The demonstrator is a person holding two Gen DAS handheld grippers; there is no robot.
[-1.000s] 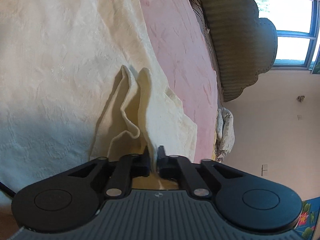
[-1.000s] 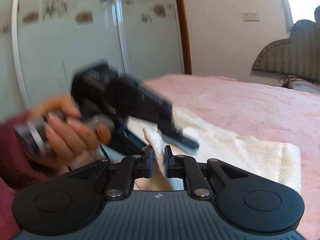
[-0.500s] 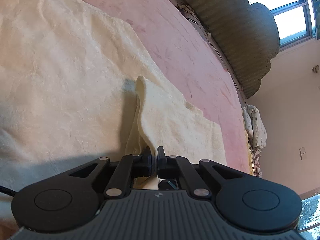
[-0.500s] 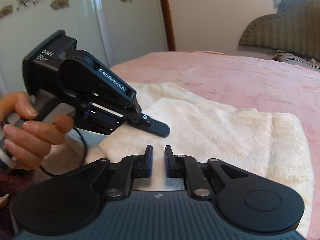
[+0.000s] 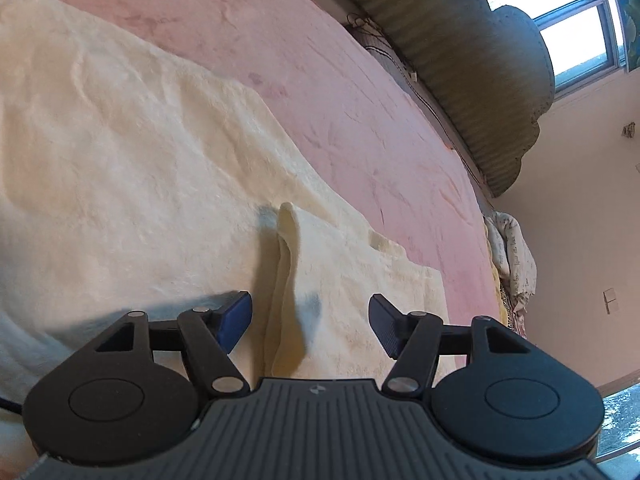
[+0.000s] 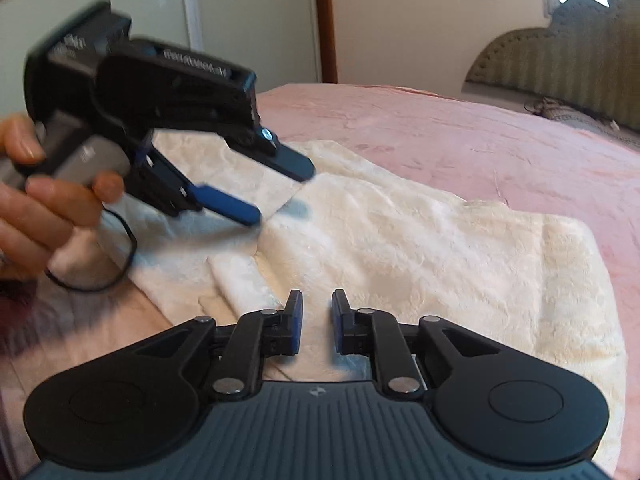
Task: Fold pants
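Observation:
Cream fleece pants (image 5: 120,168) lie folded on the pink bed; they also show in the right wrist view (image 6: 440,248). My left gripper (image 5: 310,322) is open wide, its jaws on either side of a raised fold ridge (image 5: 286,280) without holding it. In the right wrist view the left gripper (image 6: 280,188) hovers open just above the cloth, held by a hand. My right gripper (image 6: 316,322) is open by a narrow gap and empty, low over the near edge of the pants.
The pink bedspread (image 5: 360,100) stretches to a padded headboard (image 5: 480,60) under a window. A heap of bedding (image 5: 512,256) lies off the far bed edge. Wardrobe doors (image 6: 240,20) stand behind the bed. A cable (image 6: 100,276) trails from the left gripper.
My left gripper has opened and let go of the fold, which now lies on the pants. My right gripper let go earlier and stays slightly open. The folded layer has settled flat.

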